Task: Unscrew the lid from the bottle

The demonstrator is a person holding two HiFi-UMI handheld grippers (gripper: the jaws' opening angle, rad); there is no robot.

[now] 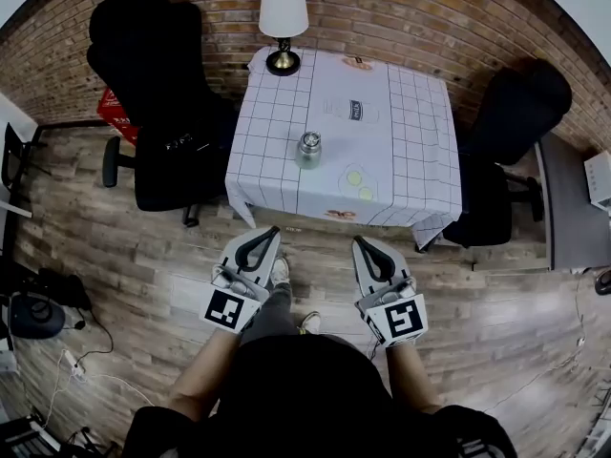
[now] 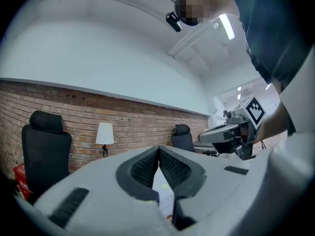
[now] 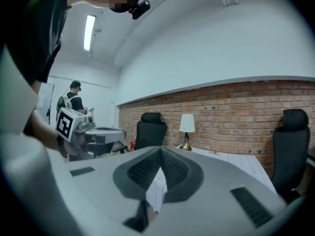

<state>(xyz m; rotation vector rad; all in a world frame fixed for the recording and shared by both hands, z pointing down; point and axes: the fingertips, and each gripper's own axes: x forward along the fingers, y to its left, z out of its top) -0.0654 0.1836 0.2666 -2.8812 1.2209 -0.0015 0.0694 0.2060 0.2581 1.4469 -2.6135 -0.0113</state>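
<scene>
A small clear bottle (image 1: 308, 151) with a silvery lid stands upright near the front middle of the table with the white checked cloth (image 1: 401, 160). Both grippers hang over the floor, short of the table's front edge and apart from the bottle. My left gripper (image 1: 273, 230) is shut with nothing in it, and so is my right gripper (image 1: 359, 243). In the left gripper view the shut jaws of the left gripper (image 2: 158, 149) hide the bottle. The right gripper (image 3: 160, 151) blocks it likewise in its own view.
A lamp (image 1: 284, 19) stands at the table's far left corner. Black office chairs flank the table at the left (image 1: 158, 93) and at the right (image 1: 511, 132). A brick wall (image 1: 401, 8) runs behind. Cables and gear (image 1: 38, 313) lie on the wooden floor at the left.
</scene>
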